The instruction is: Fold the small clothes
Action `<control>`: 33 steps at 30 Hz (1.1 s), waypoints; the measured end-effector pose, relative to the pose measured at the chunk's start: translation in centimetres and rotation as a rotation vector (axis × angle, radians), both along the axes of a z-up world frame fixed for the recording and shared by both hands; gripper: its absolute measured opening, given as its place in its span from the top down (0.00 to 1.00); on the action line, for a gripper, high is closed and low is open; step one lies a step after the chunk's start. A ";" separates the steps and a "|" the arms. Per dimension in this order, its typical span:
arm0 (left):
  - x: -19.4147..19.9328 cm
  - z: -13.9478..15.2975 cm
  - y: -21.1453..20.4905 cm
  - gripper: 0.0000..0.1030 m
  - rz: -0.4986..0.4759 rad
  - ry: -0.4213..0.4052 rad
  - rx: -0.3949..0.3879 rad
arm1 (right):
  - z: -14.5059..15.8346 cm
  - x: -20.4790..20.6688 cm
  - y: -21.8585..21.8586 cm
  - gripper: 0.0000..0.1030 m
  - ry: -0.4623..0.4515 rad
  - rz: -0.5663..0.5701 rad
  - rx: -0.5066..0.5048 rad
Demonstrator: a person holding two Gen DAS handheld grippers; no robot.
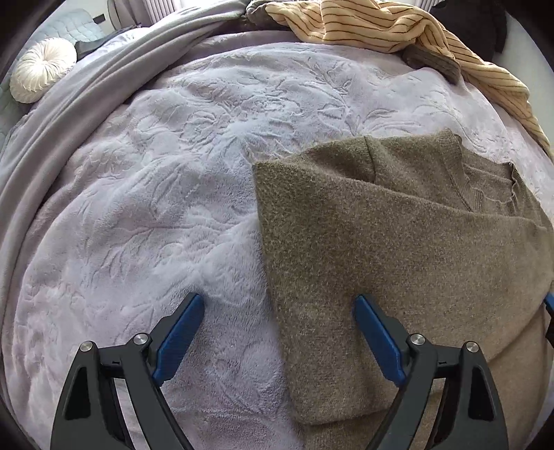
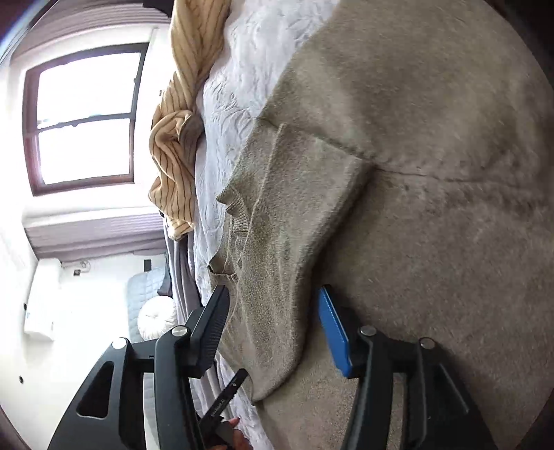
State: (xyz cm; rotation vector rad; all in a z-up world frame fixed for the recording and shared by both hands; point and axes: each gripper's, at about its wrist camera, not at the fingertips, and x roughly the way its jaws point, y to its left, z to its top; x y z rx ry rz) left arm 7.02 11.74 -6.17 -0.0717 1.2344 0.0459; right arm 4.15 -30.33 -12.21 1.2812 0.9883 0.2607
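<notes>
A grey-brown knit sweater [image 1: 398, 249] lies on the lilac embossed blanket [image 1: 166, 194], its sleeve folded across the body and the neckline at the far right. My left gripper [image 1: 278, 311] is open just above the sweater's left folded edge, one finger over the blanket and one over the sweater. In the right wrist view, tilted sideways, my right gripper [image 2: 273, 322] is open around the folded sleeve of the same sweater [image 2: 415, 173], with cloth between the jaws.
A yellow striped garment [image 1: 398, 31] lies bunched at the bed's far edge and shows in the right wrist view [image 2: 180, 131]. A round white cushion [image 1: 41, 69] sits far left. A grey throw [image 1: 114, 76] runs along the left side. A window [image 2: 83, 117] is beyond.
</notes>
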 end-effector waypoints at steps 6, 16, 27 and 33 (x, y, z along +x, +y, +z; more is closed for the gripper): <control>0.5 0.5 0.0 0.92 -0.068 -0.009 -0.053 | 0.3 1.3 1.9 0.94 0.076 0.072 -0.078; -1.3 2.3 0.9 0.91 -0.092 -0.042 0.037 | 0.7 -1.7 0.4 0.88 0.119 0.139 -0.322; -7.2 3.1 -2.3 0.91 -0.121 0.046 -0.020 | 3.1 -6.6 -1.0 0.11 0.042 0.082 -0.100; -9.5 3.1 -3.6 0.73 -0.150 0.048 -0.070 | 4.4 -8.6 0.2 0.00 -0.003 0.055 -0.043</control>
